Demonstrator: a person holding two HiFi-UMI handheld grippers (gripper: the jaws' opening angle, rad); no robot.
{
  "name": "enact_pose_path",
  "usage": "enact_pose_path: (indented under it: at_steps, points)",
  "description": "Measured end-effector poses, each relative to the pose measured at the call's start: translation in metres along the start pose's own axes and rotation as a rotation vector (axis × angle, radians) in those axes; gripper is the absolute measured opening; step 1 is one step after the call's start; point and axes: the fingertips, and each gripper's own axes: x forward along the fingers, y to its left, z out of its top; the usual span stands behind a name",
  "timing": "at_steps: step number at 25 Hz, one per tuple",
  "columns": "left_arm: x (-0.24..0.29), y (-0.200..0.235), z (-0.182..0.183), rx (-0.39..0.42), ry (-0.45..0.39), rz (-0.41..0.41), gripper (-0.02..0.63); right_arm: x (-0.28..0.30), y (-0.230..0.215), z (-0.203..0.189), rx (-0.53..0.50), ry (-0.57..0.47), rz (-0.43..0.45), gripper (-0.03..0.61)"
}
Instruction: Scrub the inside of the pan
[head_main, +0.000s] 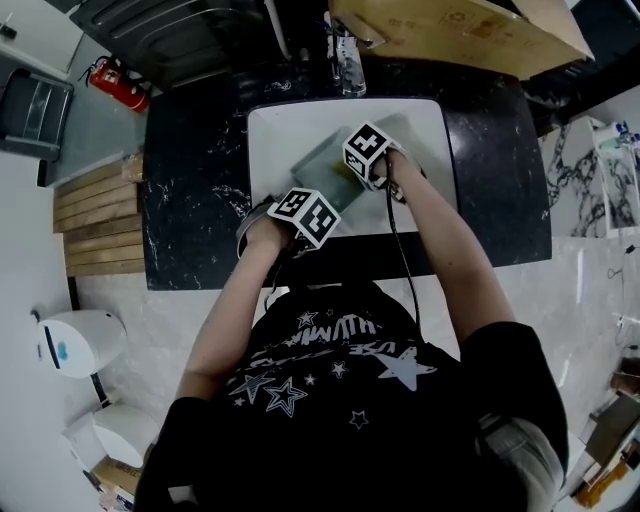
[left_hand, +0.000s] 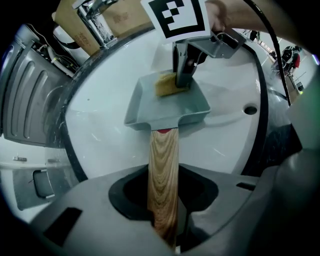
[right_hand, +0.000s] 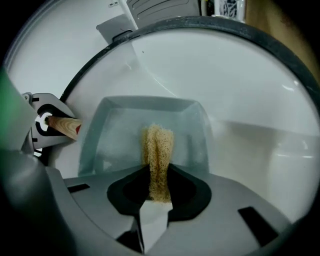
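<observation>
Found pan (left_hand: 150, 112) inside white sink (right_hand: 240, 80), set in black marbled countertop (head_main: 190, 200); resting on basin floor or held just clear of it, cannot tell.

Noted shape: square, shallow, flared walls, rounded corners. Colour pale grey-blue inside and out, matte, with faint whitish haze over inner floor in right gripper view. Noted straight wooden handle (left_hand: 162, 160): light grain, red band at root, right against pan wall.

Recorded left gripper (left_hand: 164, 215) pointing down, jaws clamped on wooden handle partway along, held apart only by handle's width.

Recorded right gripper (right_hand: 159, 195) above pan interior, jaws pinching yellow fibrous scrub pad (right_hand: 159, 147) — folded, squeezed narrow between pads, free end sticking out toward pan floor. From left gripper view, placed pad at far side of interior, close to far wall; contact with floor not resolved.

Also in frame: chrome faucet (left_hand: 95, 17) behind basin, overflow hole (left_hand: 250, 109) in basin wall to right of pan, cardboard box (head_main: 460, 30) beyond sink.
</observation>
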Motion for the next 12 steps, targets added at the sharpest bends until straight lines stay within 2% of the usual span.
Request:
enact_pose_path:
  at_steps: [8,12]
  points:
    - [0.001,0.0,-0.001,-0.005,0.009,-0.011,0.127,-0.002,0.052,0.004,-0.041,-0.013,0.16,0.086]
    - [0.001,0.0,-0.001,-0.008,0.014,-0.018,0.127,-0.004,0.081,0.006,-0.041,-0.03,0.279,0.089]
